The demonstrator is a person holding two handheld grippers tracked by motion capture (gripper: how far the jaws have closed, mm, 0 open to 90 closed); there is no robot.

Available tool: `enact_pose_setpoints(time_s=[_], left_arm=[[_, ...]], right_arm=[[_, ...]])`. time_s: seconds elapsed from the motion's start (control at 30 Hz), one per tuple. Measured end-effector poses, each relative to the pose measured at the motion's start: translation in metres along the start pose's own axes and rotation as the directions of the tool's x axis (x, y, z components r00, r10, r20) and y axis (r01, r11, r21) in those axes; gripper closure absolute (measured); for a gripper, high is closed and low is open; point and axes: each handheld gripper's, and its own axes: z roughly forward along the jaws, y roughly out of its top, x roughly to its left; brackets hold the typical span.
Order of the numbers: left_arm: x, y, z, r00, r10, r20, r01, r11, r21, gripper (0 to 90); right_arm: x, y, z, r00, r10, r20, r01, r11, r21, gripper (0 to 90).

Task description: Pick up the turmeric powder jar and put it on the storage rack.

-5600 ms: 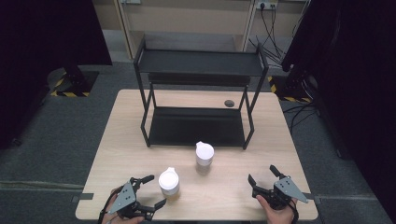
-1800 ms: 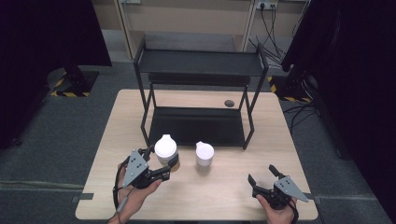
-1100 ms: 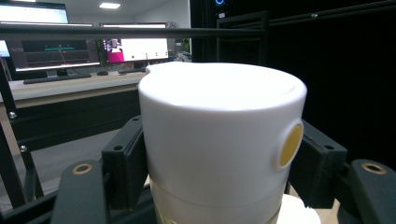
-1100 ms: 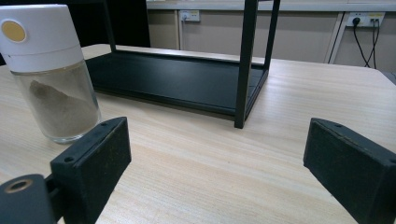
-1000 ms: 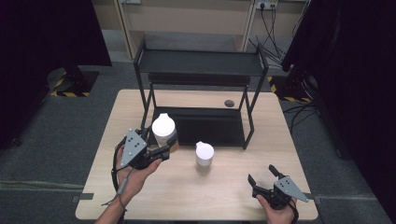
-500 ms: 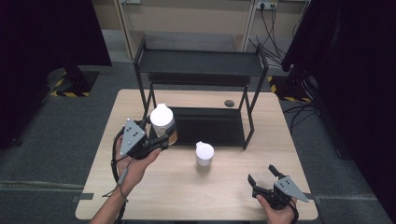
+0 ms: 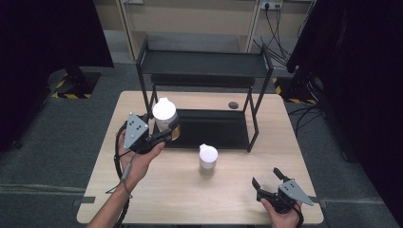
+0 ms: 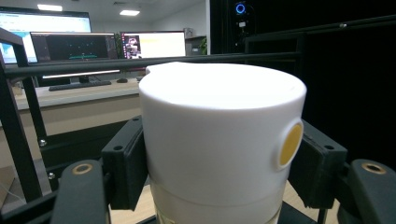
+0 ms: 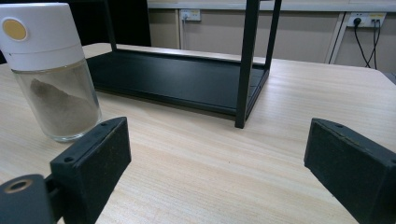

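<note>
While the wooden table bears a black two-tier rack at its far side, the step in hand appears to be shelving a jar. Largest first: the rack's lower tray lies just ahead of the left gripper, and its upper shelf stands above. That gripper is clamped on a white-capped spice jar, held upright and clear of the table beside the rack's front left post; the pads press the cap's sides just below its rim. A second, like jar stands on the table, in front of the tray. The right gripper rests near the table's front right corner, jaws wide and empty. Advice: keep the jar vertical, clear the post, and set it down flat before releasing the grip.
</note>
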Motion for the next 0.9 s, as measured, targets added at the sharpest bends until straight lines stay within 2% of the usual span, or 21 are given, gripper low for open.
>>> enact_pose_setpoints(time_s=[0.53, 0.9], left_arm=[[0.003, 0.016, 0.009, 0.9994, 0.002, -0.034, -0.004, 0.9994, -0.035, 30.6], [0.006, 0.03, 0.018, 0.9987, 0.014, -0.048, -0.016, 0.9992, -0.035, 30.6]], right_arm=[[0.0, 0.0, 0.0, 1.0, -0.001, 0.002, 0.001, 1.0, 0.001, 7.4], [0.001, 0.0, 0.0, 1.0, 0.002, 0.004, -0.002, 1.0, -0.001, 7.4]])
